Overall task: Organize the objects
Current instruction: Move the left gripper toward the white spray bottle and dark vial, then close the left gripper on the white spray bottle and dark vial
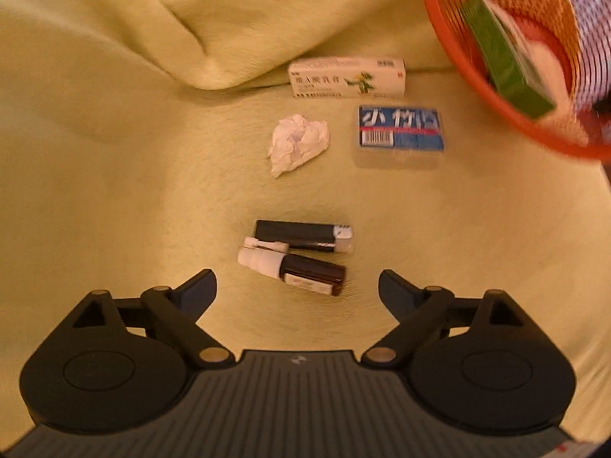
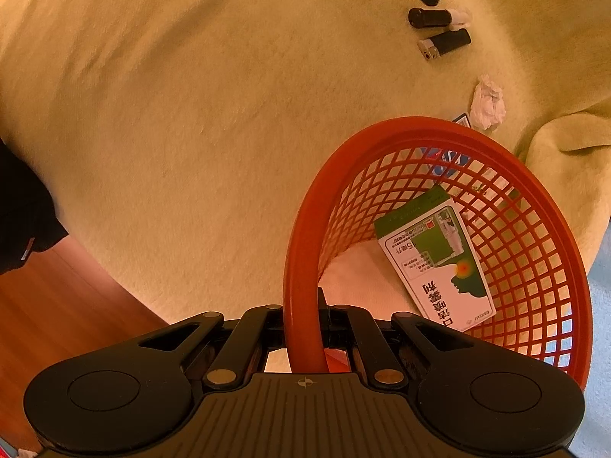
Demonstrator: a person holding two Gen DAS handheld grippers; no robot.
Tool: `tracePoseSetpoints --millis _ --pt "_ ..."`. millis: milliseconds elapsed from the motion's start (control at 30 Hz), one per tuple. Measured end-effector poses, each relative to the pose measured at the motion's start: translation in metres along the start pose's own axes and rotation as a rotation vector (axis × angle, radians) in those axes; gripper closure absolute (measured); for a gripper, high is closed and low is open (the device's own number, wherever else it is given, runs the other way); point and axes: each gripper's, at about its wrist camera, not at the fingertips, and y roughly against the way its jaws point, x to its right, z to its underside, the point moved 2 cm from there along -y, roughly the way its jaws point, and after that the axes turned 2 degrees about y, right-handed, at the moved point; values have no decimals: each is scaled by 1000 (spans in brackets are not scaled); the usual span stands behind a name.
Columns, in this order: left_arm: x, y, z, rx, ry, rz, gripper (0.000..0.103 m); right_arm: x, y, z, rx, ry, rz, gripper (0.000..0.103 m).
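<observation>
Bottle (image 1: 301, 273), small and brown with a white cap, lies on its side on the yellow-green blanket (image 1: 114, 152), just in front of the left gripper (image 1: 298, 286). The jaws there are wide open and hold nothing, and the bottle sits right between them, a little ahead. Its long side runs left to right, across the way the jaws point, with the white cap to the left and the brown end to the right. That means the jaws would close on its two ends, so I think the gripper has to turn before it can pinch the bottle around the middle. Touching the bottle on its far side is a black lighter (image 1: 303, 234), lying almost the same way, with its silver top to the right. It is so close that it could get bumped or grabbed too. Farther off are a crumpled tissue (image 1: 298, 143), then a long white box (image 1: 345, 78) and a blue packet (image 1: 399, 128). At the right, the right gripper (image 2: 305, 328) has its jaws shut tight on the rim of the red basket (image 2: 534, 206), and the basket is tipped. A green and white box (image 2: 435, 259) is already inside. The left gripper is much nearer the bottle, so I think it should pick it up.
</observation>
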Motion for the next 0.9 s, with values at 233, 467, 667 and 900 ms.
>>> tracePoseSetpoints --millis 233,467,667,900 --pt "-10 -28 0 -23 -99 35 13 2 2 -4 6 -9 -3 102" --pt "-12 -48 -4 -56 -170 63 9 4 1 -3 7 -11 -3 102" --pt "-15 -57 -6 -73 -179 101 9 4 3 -2 15 -14 -5 102" --pt "-18 -61 -10 -85 -191 130 10 5 3 -4 26 -22 -5 102"
